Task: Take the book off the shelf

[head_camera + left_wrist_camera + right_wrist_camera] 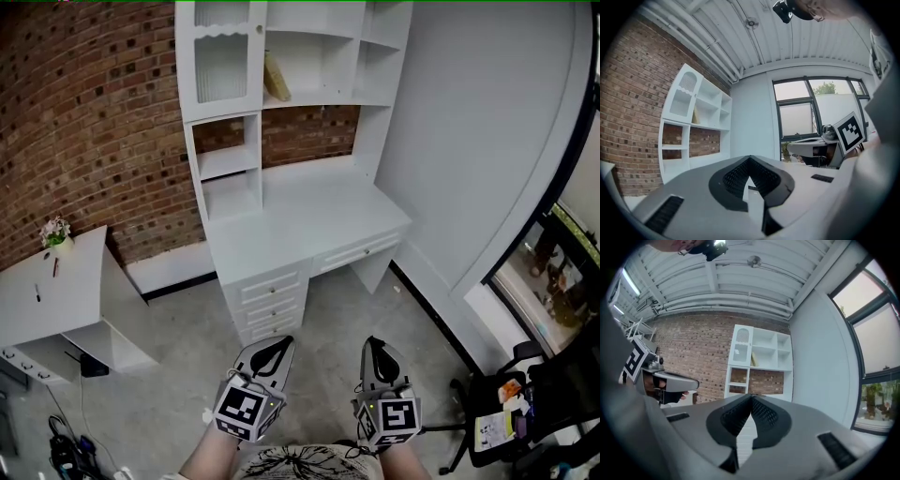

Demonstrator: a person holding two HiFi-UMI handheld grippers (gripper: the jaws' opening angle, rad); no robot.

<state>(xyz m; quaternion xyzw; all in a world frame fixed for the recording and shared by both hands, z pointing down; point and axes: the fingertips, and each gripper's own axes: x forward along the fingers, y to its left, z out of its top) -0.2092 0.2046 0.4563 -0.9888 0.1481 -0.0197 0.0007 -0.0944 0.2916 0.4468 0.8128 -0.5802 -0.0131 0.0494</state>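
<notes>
A thin yellowish book [276,77] leans upright in an upper compartment of the white shelf unit [309,98] that stands on a white desk [300,220]. Both grippers are held low over the floor in front of the desk, far from the book. My left gripper [275,348] has its jaws together with nothing between them. My right gripper [379,350] is likewise shut and empty. The book [696,115] shows small and distant in the left gripper view beyond the left gripper [749,160], and the book [753,360] shows the same way past the right gripper [751,397].
A small white side table [56,300] with a flower pot [55,232] stands at the left before a brick wall. A black chair [525,403] carrying small items is at the right by a window. Cables [70,450] lie on the floor at the lower left.
</notes>
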